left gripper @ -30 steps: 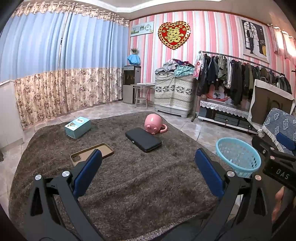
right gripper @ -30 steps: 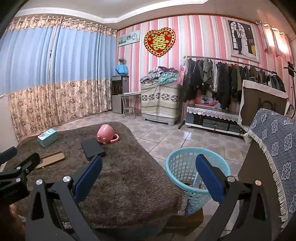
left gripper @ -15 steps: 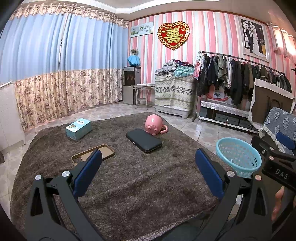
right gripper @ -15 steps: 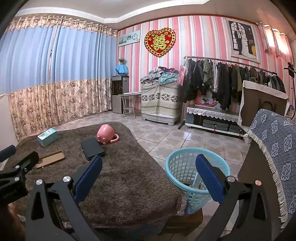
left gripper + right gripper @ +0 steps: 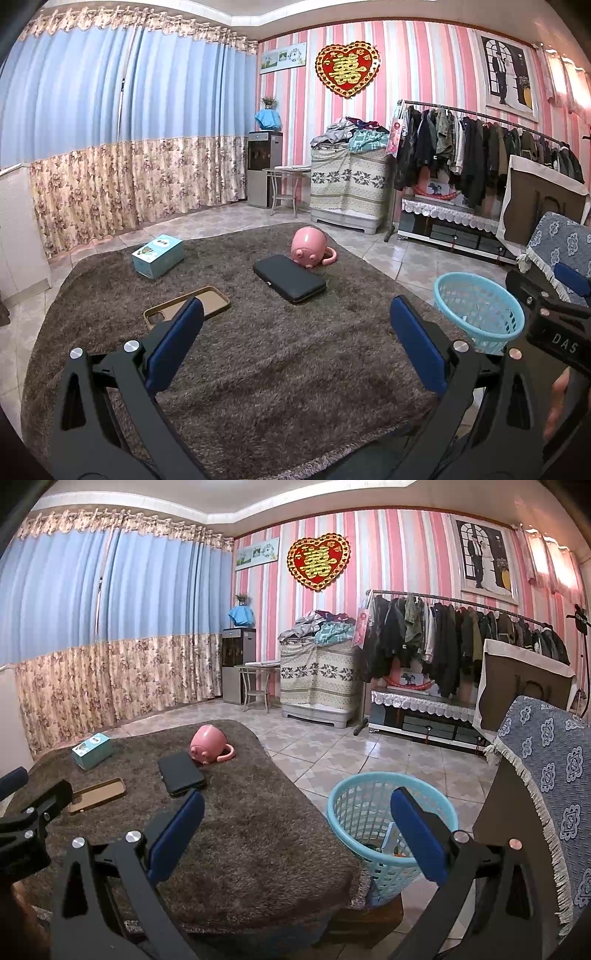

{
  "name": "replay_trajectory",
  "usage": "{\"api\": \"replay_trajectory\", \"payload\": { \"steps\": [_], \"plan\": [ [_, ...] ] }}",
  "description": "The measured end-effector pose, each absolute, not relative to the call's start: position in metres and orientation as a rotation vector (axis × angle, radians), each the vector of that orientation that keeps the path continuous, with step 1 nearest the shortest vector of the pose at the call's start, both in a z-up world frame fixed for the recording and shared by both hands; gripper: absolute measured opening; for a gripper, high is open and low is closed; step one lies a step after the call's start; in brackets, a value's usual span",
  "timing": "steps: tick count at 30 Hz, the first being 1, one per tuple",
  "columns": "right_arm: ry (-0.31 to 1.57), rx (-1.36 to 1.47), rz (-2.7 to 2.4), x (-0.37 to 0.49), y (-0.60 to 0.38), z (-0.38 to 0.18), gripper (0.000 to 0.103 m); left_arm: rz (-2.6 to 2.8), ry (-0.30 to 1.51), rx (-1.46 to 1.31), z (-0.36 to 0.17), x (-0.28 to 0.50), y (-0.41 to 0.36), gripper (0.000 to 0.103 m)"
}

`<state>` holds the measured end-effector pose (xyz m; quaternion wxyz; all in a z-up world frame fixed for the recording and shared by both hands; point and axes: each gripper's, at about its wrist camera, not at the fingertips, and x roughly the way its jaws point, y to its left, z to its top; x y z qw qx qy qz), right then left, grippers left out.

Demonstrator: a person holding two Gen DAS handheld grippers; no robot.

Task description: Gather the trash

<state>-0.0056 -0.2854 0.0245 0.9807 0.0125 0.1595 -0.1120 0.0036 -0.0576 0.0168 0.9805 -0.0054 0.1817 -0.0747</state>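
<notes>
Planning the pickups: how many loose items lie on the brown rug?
4: teal box far left, phone case nearest the left claw, black case mid-rug, pink mug tipped behind it. None seem hidden.

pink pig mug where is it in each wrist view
Left wrist view: the pink pig mug lies tipped on the brown rug, upper centre, just behind the black case.
Right wrist view: the mug is left of centre, at the rug's far end.
Shared landmark: the red heart wall ornament hangs on the striped wall.
</notes>
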Motion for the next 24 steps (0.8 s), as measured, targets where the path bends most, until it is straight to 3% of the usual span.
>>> {"api": "replay_trajectory", "payload": {
  "steps": [24],
  "plan": [
    [0.315,0.043,-0.222,-0.0068,-0.2921,0.0264,0.098,-0.150,0.361,-0.010,0.0194,0.0053,-0.0514,0.098]
  ]
}}
